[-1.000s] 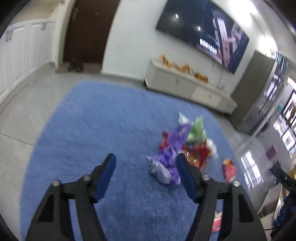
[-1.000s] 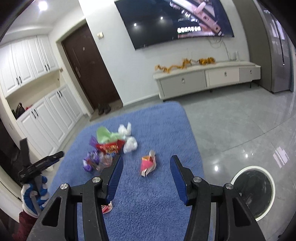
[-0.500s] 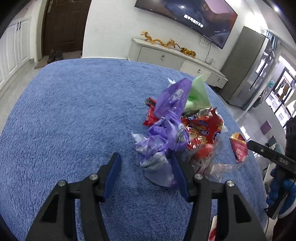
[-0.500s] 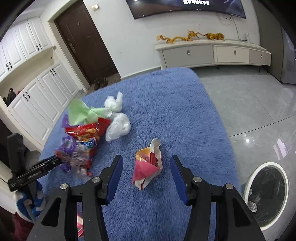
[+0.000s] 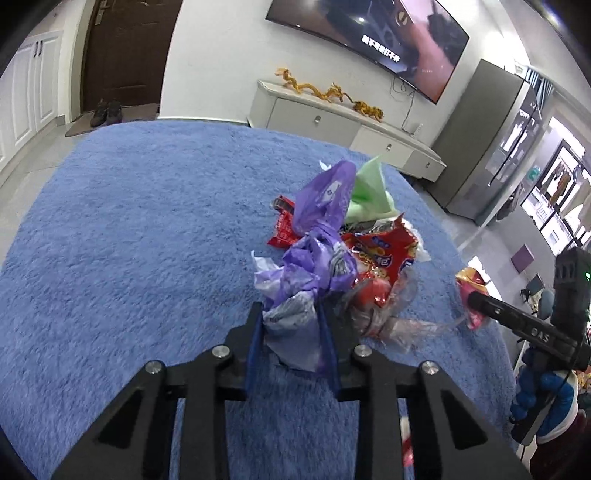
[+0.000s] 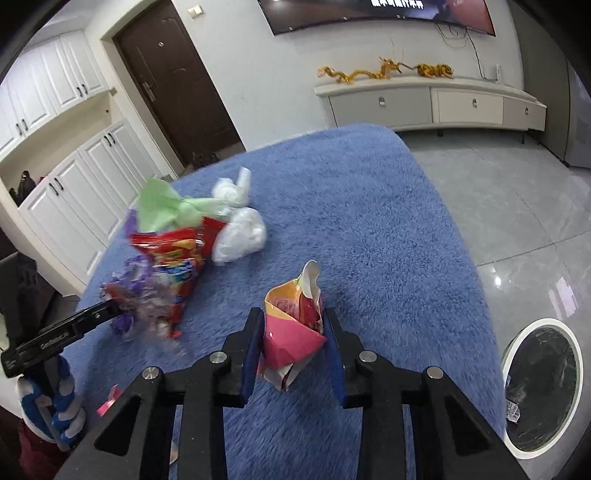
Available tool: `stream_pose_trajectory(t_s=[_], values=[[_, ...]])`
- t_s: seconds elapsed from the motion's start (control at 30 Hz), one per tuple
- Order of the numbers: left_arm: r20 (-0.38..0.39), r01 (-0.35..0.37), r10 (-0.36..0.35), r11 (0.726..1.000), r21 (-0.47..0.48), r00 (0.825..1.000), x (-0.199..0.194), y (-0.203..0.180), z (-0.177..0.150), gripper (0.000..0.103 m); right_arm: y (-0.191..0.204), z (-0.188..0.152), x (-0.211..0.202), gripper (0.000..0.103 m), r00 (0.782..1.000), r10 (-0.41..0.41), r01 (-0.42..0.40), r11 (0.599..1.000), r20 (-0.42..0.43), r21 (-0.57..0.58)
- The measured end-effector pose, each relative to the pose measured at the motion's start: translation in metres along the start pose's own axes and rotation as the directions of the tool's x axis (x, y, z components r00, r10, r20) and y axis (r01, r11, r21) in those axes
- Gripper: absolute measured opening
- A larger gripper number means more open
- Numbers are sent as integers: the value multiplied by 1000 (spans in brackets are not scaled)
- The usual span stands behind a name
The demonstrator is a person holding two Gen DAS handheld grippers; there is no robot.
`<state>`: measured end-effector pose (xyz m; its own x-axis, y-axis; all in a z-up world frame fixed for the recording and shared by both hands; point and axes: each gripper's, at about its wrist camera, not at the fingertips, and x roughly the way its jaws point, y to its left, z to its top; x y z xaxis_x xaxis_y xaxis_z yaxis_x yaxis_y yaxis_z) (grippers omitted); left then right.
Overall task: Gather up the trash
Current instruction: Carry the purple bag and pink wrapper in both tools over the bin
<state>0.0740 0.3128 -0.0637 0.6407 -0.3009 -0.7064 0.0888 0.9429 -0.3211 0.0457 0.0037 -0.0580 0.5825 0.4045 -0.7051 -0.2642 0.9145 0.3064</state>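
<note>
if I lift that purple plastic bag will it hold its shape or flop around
Likely floppy: the purple plastic bag is thin and crumpled, bunching between the closing left gripper. Probably light. It touches the red snack wrapper, so it may drag that.

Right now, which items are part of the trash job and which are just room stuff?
Job:
purple bag, in closing left gripper
pink wrapper, in closing right gripper
red packet
green bag
white bags
bin

Lying about:
rug
shoes
TV

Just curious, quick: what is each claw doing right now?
Left gripper: closing on the purple plastic bag.
Right gripper: closing on the pink snack wrapper.
</note>
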Motion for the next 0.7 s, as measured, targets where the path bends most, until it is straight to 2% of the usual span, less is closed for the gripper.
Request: stream_pose_trajectory(t_s=[0.17, 0.3, 0.47, 0.7], values=[[14, -3, 3, 999, -42, 1000, -28, 8, -12, 27, 8, -15, -38, 30, 998, 19, -19, 1000, 53, 11], [58, 18, -17, 1000, -16, 998, -57, -8, -14, 27, 6, -24, -72, 30, 995, 16, -21, 999, 98, 46], [117, 104, -112, 992, 71, 987, -80, -55, -13, 27, -1, -39, -124, 30, 984, -29, 15, 997, 174, 80], [89, 258, -274, 953, 162, 957, -80, -130, -8, 27, -25, -70, -186, 30, 962, -110, 74, 986, 250, 152]])
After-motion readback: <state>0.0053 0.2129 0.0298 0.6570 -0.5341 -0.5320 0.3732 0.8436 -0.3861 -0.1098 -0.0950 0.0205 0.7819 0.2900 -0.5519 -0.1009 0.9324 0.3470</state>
